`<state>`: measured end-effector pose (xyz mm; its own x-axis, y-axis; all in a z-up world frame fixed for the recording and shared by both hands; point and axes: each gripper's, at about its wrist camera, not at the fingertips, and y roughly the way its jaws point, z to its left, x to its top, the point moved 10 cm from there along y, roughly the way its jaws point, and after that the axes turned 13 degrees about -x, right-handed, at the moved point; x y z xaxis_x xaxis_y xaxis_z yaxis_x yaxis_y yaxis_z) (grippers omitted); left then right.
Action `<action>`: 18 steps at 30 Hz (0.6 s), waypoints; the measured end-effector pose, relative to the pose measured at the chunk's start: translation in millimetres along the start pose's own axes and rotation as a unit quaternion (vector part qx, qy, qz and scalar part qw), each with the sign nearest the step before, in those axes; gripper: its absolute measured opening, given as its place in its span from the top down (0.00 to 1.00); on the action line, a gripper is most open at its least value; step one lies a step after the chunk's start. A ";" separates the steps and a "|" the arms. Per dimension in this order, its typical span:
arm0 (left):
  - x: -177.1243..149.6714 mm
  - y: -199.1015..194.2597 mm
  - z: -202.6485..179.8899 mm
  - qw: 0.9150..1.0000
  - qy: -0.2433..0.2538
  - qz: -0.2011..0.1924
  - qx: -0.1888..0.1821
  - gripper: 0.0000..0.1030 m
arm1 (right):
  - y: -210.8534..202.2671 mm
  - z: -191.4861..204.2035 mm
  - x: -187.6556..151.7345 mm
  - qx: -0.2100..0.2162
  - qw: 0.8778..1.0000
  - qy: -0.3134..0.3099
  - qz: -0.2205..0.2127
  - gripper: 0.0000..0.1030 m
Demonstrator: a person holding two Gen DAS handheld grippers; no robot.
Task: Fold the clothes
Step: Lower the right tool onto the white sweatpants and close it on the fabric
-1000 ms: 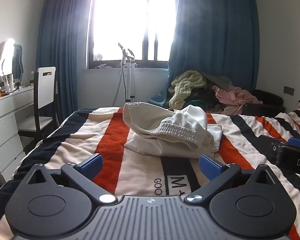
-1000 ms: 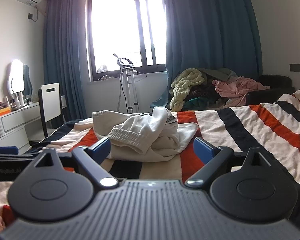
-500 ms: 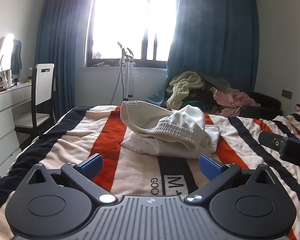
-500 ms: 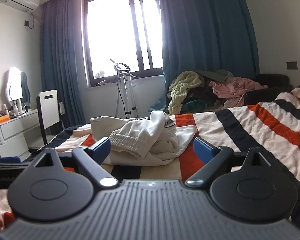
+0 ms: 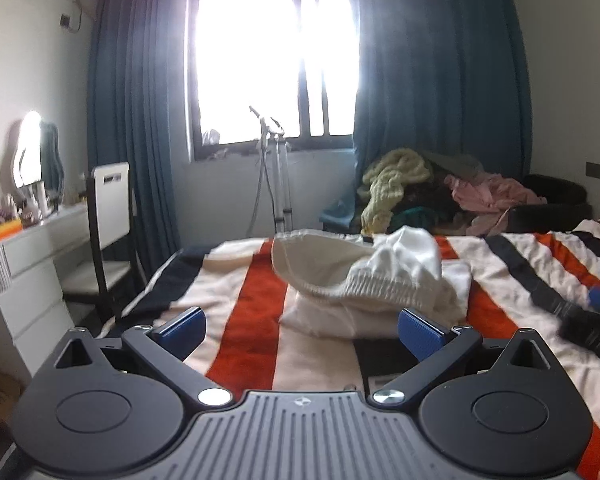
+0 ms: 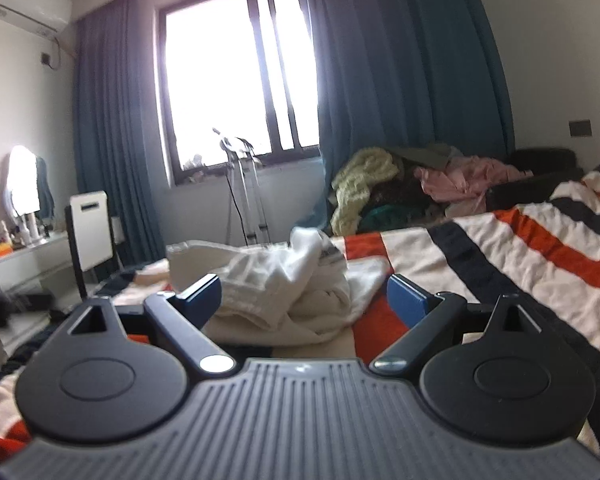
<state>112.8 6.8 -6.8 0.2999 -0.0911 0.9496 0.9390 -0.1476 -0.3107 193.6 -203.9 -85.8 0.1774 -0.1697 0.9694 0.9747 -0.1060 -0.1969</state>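
Because folding needs a flat surface, the striped bed (image 5: pixel 236 320) serves as the work area and takes up most of both views. Landmark: the white garment (image 5: pixel 380 280), crumpled in a heap on the bed's orange and cream stripes, ribbed waistband facing the cameras. It looks like trousers or a sweatshirt; cannot say which. Not yet spread flat, so judged unfolded, task at its start.

Beyond the garment, against the blue curtain, a pile of other clothes (image 5: pixel 440 196), probably waiting their turn. Left of the garment, off the bed, a white chair (image 5: pixel 108 200) at a dresser.

Left gripper (image 5: pixel 302 330): jaws spread wide, empty, just short of the garment. Right gripper (image 6: pixel 304 294): also wide apart, empty, the heap framed between its fingers, touching nothing as far as visible. Both seem lined up to take an edge each.
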 end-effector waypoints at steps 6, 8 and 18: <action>18.8 10.5 -3.2 0.999 0.027 -0.018 0.003 0.00 | 19.1 -5.7 -10.1 0.009 0.997 0.062 0.034 0.12; 17.8 15.9 4.6 1.000 0.005 -0.026 0.004 0.00 | 27.5 -1.3 -14.1 0.029 0.995 0.085 0.048 0.12; -16.5 36.1 23.2 1.000 -0.020 -0.012 0.005 0.00 | 142.0 66.9 -85.6 0.024 0.988 -0.024 0.153 0.54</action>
<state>145.7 25.8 -32.7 0.2828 -0.0474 0.9580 0.9478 -0.1394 -0.2867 325.9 -138.9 -186.9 0.4696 -0.1399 0.8717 0.8797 -0.0095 -0.4754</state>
